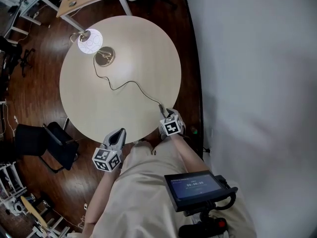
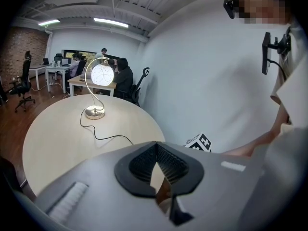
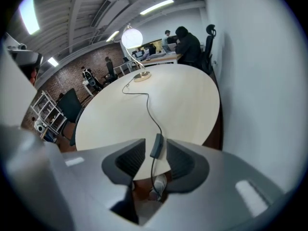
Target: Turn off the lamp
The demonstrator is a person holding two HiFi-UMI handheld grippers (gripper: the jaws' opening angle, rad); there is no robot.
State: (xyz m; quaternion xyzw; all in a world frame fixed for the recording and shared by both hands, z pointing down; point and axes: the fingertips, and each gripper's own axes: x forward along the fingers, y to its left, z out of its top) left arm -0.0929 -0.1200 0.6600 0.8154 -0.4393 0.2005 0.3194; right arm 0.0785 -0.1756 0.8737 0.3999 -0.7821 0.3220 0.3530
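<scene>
Desk (image 1: 99, 108), near edge: switch (image 3: 157, 148) lies lengthwise between wide-open jaws of right claw (image 3: 155, 142), ungripped; left claw (image 2: 155, 145) closed, empty, well apart.

The round tabletop (image 1: 124, 98) was a pale cream, set over a floor (image 1: 39, 88) of dark reddish-brown boards. A flat grey-white wall (image 1: 257, 73) filled the right of the frame. At the upper left the lamp (image 1: 89, 41) glowed white, with faint looping lines patterned on its globe, above a brassy gold base (image 1: 104, 57). A thin black cord (image 1: 131, 81) ran from it to a dark grey switch (image 3: 156, 148). The left gripper (image 2: 156, 146) and right gripper (image 3: 155, 142) were light grey with black ribbed fingers (image 3: 126, 160). Each carried a cube (image 1: 107, 159) patterned in black-and-white squares. The person's clothing (image 1: 143, 197) was beige.
</scene>
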